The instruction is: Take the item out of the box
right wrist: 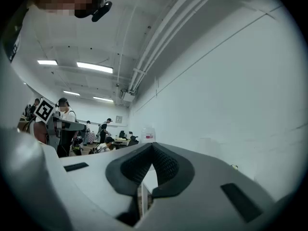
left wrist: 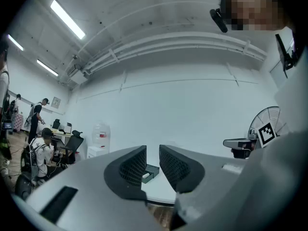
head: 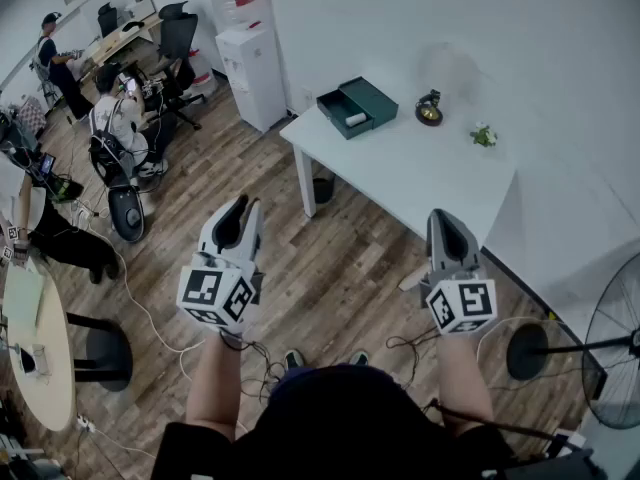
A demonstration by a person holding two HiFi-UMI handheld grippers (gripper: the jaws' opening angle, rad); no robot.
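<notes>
The wooden floor [head: 330, 268] takes up most of the head view. It lies bare between the person and the white bench [head: 420, 173], with loose cables only near the person's feet. A white wall [head: 560, 58] runs along the far and right sides of the bench, so its left end and its near long edge are the ones facing open floor. A white water dispenser [head: 252, 73] stands just beyond the bench's left end. A standing fan [head: 612, 340] sits at the lower right, and a round table [head: 40, 353] at the lower left. Both are well apart from the bench. People sit and stand at desks in the far left corner.

The left gripper [head: 240, 204] is held level over the floor, short of the bench's left corner. Its jaws stand a narrow gap apart with nothing between them. The right gripper [head: 441, 216] is also level and hangs by the bench's near edge, its jaws pressed together and empty.

The dark green box [head: 357, 106] lies open near the bench's far left corner, close to the edge, with its two halves side by side. It is well apart from both grippers and ahead of the left one. The white item [head: 355, 119] lies in the left half. A small dark ornament [head: 429, 109] and a little plant [head: 484, 135] stand to the right of the box.
</notes>
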